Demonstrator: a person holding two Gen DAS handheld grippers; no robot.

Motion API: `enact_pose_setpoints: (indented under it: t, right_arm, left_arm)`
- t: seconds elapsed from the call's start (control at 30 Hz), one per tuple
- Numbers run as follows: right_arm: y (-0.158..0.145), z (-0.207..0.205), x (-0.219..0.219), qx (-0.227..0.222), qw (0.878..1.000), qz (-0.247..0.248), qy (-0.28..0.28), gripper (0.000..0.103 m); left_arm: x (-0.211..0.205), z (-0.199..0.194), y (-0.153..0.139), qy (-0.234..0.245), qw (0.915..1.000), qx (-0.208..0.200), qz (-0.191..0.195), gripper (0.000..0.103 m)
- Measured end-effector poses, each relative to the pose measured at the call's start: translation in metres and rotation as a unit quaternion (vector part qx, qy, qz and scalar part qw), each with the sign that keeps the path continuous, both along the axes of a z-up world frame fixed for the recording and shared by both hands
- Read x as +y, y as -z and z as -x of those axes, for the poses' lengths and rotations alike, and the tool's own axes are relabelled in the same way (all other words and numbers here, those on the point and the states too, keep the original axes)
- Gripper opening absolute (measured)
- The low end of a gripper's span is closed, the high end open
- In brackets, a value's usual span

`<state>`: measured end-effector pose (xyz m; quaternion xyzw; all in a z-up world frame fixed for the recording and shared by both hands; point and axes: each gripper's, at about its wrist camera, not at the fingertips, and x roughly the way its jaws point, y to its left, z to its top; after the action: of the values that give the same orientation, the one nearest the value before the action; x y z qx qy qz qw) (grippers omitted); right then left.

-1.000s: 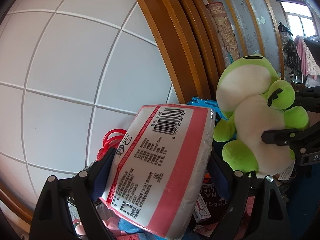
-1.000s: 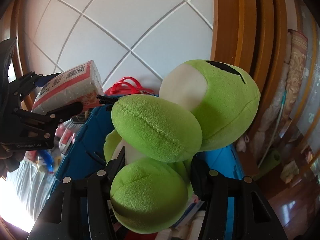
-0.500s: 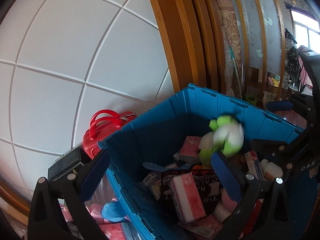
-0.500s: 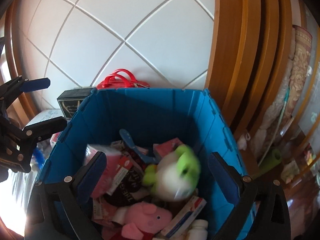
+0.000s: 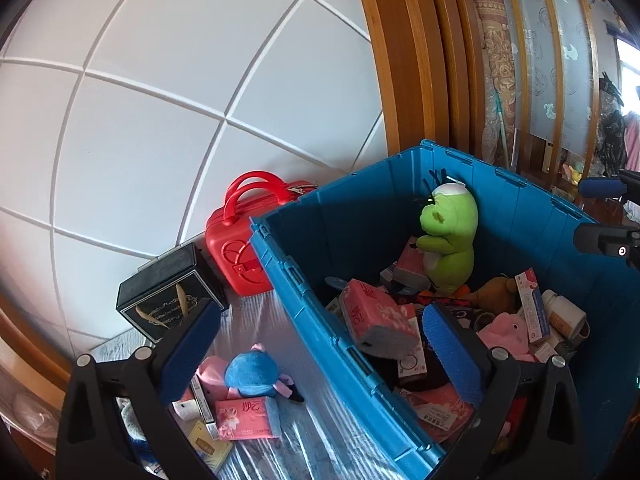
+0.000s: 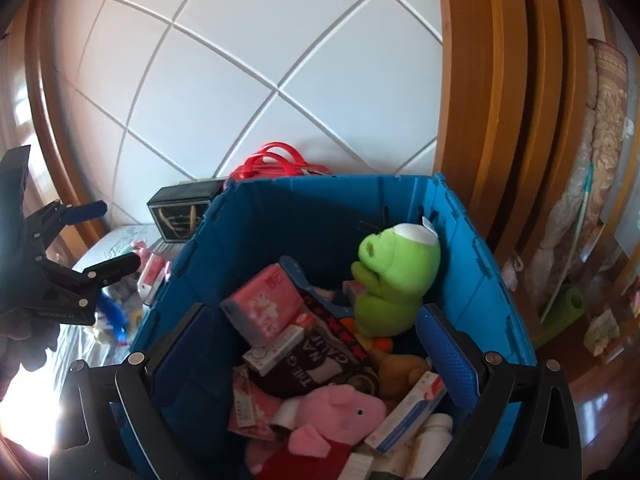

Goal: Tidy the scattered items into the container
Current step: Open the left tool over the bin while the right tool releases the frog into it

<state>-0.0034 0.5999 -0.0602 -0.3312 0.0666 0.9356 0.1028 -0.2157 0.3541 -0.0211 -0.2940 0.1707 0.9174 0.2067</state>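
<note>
The blue bin point(image 5: 312, 292) holds several items. A green frog plush point(image 5: 452, 236) leans against its far wall, and a pink tissue pack point(image 5: 380, 320) lies on the pile. My left gripper point(image 5: 320, 350) hangs open and empty over the bin's left wall. In the right wrist view the frog point(image 6: 396, 280), the tissue pack point(image 6: 264, 304) and a pink pig plush point(image 6: 340, 412) lie in the bin point(image 6: 320, 200). My right gripper point(image 6: 314, 356) stands open and empty above them. On the silver mat outside lie a blue plush point(image 5: 252, 374) and another pink pack point(image 5: 244, 420).
A red case point(image 5: 240, 248) and a black box point(image 5: 168, 296) stand against the white panelled wall behind the mat. A wooden frame point(image 5: 400, 80) rises behind the bin. The left gripper point(image 6: 104, 236) shows at the left of the right wrist view.
Both grippers opened. The tissue pack fell from the left one and the frog from the right one into the bin. The left gripper then shifted left toward the mat.
</note>
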Motion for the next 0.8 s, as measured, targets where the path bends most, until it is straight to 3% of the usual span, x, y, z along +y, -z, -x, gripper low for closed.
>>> enact_pose_setpoints:
  t: [0.43,0.8]
  right_arm:
    - [-0.009,0.021,-0.114,-0.005,0.998,0.008,-0.062,0.103]
    - [0.004,0.075,-0.258,-0.027,0.991,0.008,-0.132,0.103]
  left_arm:
    - [-0.114,-0.032,0.029,-0.038,0.9987,-0.030,-0.015,0.103]
    - [-0.274,-0.039,0.079,-0.101,0.9902,-0.089,-0.038,0.103]
